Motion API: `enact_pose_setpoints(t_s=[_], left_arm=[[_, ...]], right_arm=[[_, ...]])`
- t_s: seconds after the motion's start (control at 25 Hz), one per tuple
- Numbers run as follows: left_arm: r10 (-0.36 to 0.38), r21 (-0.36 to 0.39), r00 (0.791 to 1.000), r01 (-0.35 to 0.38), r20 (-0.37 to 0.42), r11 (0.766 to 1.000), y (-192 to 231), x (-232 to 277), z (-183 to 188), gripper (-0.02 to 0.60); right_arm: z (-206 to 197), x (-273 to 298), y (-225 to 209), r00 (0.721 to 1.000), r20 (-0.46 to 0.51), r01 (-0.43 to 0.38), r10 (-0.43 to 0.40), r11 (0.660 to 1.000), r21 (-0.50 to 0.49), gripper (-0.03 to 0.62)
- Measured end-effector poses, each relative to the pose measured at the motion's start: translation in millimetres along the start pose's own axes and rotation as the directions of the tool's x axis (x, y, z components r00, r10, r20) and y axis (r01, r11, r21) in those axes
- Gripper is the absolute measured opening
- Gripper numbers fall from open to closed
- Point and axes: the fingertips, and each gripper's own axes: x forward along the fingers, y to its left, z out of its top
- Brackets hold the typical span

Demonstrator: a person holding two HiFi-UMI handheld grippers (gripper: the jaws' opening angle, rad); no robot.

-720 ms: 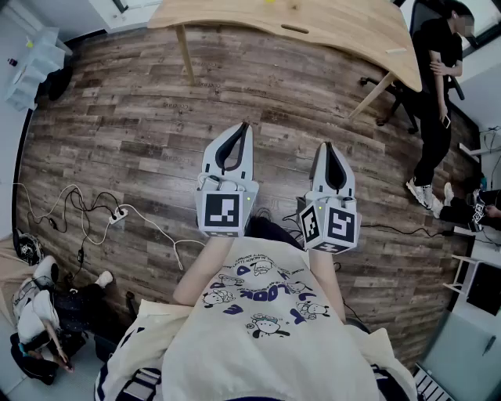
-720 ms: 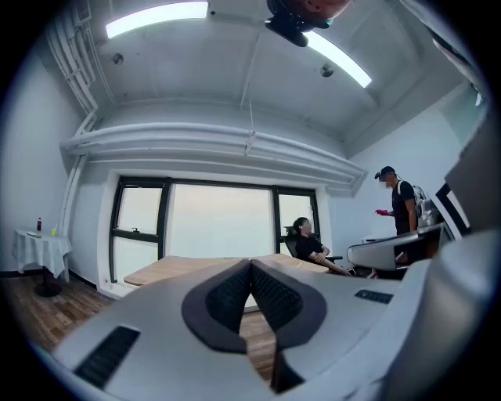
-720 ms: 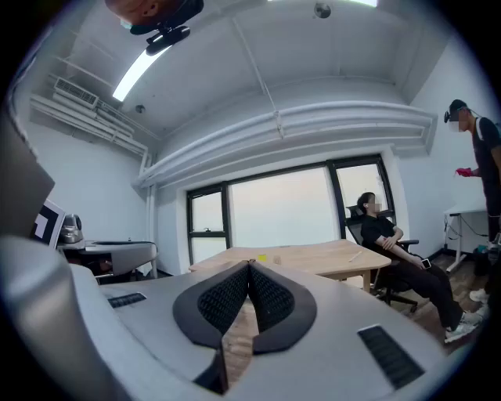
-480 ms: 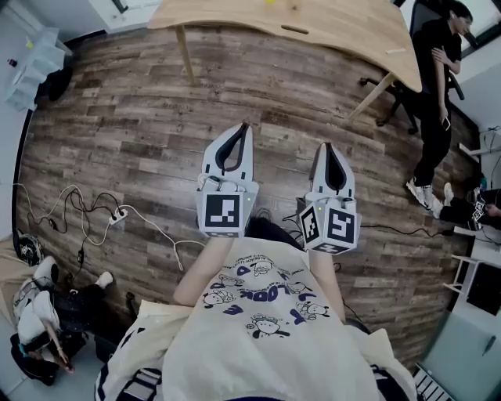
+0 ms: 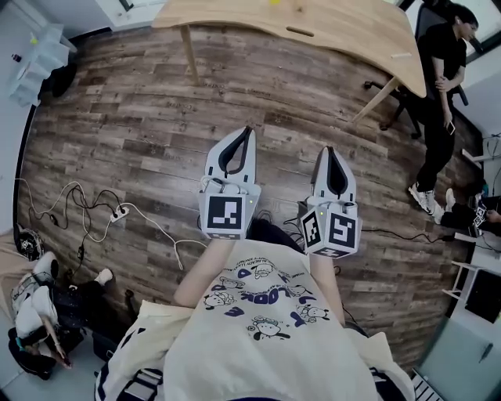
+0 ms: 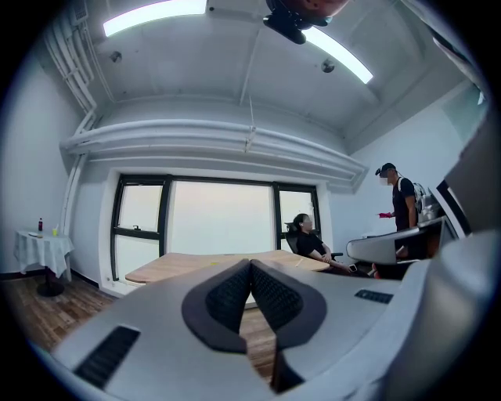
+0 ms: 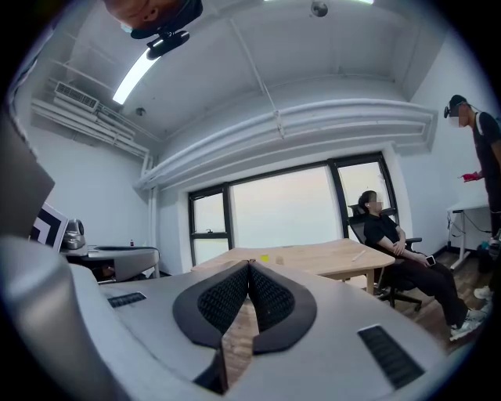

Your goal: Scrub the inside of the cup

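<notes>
Plank floor [image 5: 117, 133], wood table [image 5: 337, 27] nr windows [image 6: 219, 227]

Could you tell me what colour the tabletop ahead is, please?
The tabletop is light, natural wood; the head view shows it best.

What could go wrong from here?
1. The left gripper and right gripper are shut and empty, and no cup shows in any view, so the scrub may stall.
2. A power strip and cables lie on the floor to the person's left; stepping there risks a trip.
</notes>
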Motion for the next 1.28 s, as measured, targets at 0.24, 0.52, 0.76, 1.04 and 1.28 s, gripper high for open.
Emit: enact_pose_setpoints(t_s=[0.24,0.52,0.76,1.04,1.28], left_arm=[[0.018,0.008,1.0,-0.018,-0.01,1.0,-4.5,2.0,-4.4,0.011],[0.053,0.014,0.998,-0.052,-0.033,0.999,-12.1,-1.3,-9.7,0.011],[0.073,0.023,0.996,-0.072,-0.043,0.997,-19.2,-3.9,-12.2,0.011],[0.082,0.018,0.995,-0.081,-0.051,0.997,-18.9,2.6,-14.4,0.011],[0.083,0.004,0.995,-0.083,-0.057,0.997,-7.5,18.2,-18.5,0.011]], right_arm=[[-4.8,2.4,-9.5,1.0,-0.012,-0.015,0.015,1.0,0.006,0.006],[-8.3,1.8,-18.2,0.998,-0.021,-0.058,0.059,0.998,0.022,0.007],[-14.3,-1.6,-28.4,0.997,-0.04,-0.068,0.069,0.997,0.037,0.008],[-15.8,5.7,-33.2,0.996,-0.045,-0.077,0.078,0.996,0.039,0.007],[-19.3,21.6,-36.1,0.996,-0.055,-0.065,0.067,0.997,0.035,0.008]])
